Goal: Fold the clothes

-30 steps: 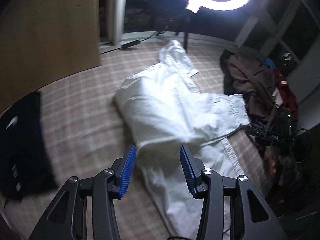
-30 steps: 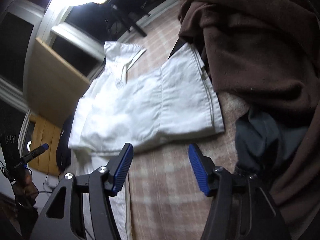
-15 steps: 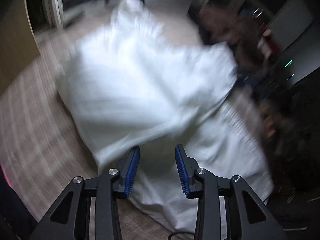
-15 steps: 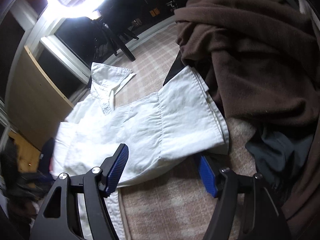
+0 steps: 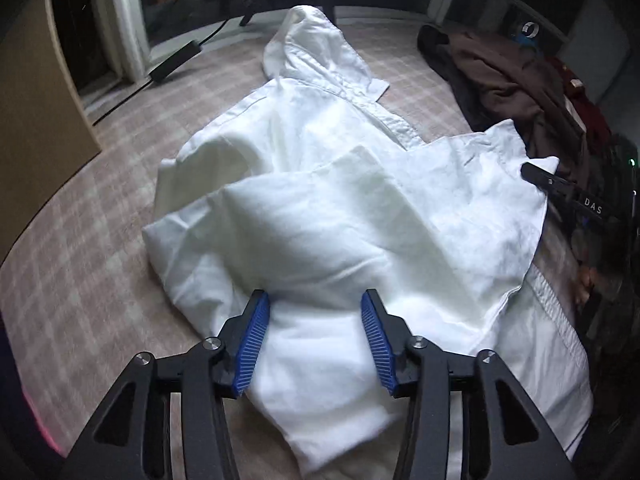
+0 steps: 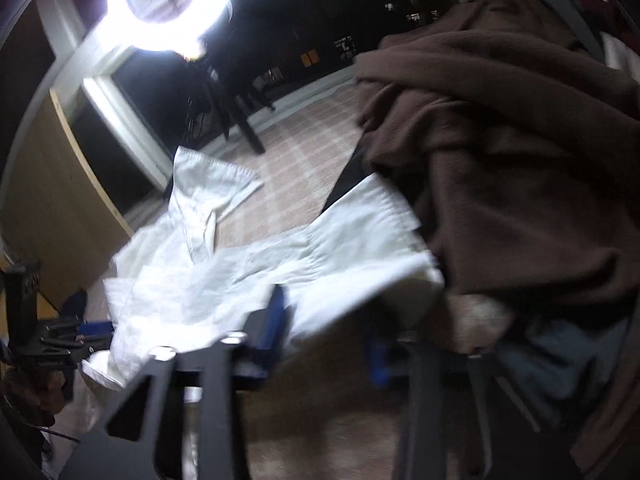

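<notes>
White shirt (image 5: pixel 320 208) spread on a pale checked carpet (image 5: pixel 80 280), collar end (image 5: pixel 308 44) away toward the window, one side turned over on itself into a thick puffy fold near the middle. Lower hem area bunched up directly under the left gripper (image 5: pixel 316 344). Blue ribbed pads standing apart and opening wider, white cloth lying between them but not pinched; no pad pressed into the fabric. In the right wrist view, same shirt (image 6: pixel 248 272) seen from the side, short sleeve (image 6: pixel 372 220) laid flat toward a heap of brown clothing (image 6: pixel 520 160). Right gripper (image 6: pixel 332 340) low over the sleeve's edge, blurred, jaws closing; one blue pad (image 6: pixel 276 312) against the white fabric, the other partly hidden beneath the sleeve hem. Cloth between the two, though too smeared to tell whether actually clamped. From the left wrist view, black tip of that same tool (image 5: pixel 560 188) resting at the sleeve corner, beside the brown pile (image 5: pixel 508 76). Further out: dark red garment (image 5: pixel 588 108) behind the brown heap, bluish-grey garment (image 6: pixel 560 352) under it. Beyond, a wooden panel (image 6: pixel 48 208) at the left, a black power brick with cable (image 5: pixel 172 64) on the carpet near the window frame, and a bright ring light (image 6: pixel 168 4) on a dark stand above the collar.
</notes>
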`<state>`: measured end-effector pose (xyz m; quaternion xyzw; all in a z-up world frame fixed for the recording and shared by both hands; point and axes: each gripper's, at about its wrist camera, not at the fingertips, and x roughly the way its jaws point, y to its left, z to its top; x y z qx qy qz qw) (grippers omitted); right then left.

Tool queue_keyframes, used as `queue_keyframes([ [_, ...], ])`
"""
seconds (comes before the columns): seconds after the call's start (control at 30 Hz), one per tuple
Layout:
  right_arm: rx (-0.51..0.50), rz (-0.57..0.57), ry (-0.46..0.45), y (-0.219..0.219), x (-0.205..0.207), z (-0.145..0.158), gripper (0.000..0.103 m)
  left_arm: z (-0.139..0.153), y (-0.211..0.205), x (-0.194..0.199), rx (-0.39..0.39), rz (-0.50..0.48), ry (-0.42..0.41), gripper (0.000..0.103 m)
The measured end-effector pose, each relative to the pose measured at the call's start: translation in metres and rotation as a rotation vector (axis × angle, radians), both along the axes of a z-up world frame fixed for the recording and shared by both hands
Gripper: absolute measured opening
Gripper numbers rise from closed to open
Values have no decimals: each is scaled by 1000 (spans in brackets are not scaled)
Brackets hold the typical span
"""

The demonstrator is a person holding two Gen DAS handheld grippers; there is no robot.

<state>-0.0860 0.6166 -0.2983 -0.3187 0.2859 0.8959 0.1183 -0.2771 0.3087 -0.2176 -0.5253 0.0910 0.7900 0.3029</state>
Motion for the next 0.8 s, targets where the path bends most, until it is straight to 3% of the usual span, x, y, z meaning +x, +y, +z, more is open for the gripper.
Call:
queue_keyframes([
  [0.17, -70, 22, -13, 2, 3, -8, 32, 22, 33, 15, 106, -128, 43, 46],
  [0.27, -101, 19, -9, 3, 2, -9, 42, 5, 60, 13, 85, -183, 7, 46],
  [0.4, -78, 37, -72, 2, -3, -4, 42, -20, 82, 15, 28, -231, -24, 52],
  [0.67, -66, 43, -90, 19, -15, -4, 44, -26, 82, 24, 42, -250, -26, 56],
  [0.73, -65, 81, -88, 18, -24, -3, 42, -26, 81, 25, 46, -249, -25, 56],
  [0.8, -95, 102, -69, 21, -26, 0, 28, -27, 79, 25, 52, -246, -26, 56],
])
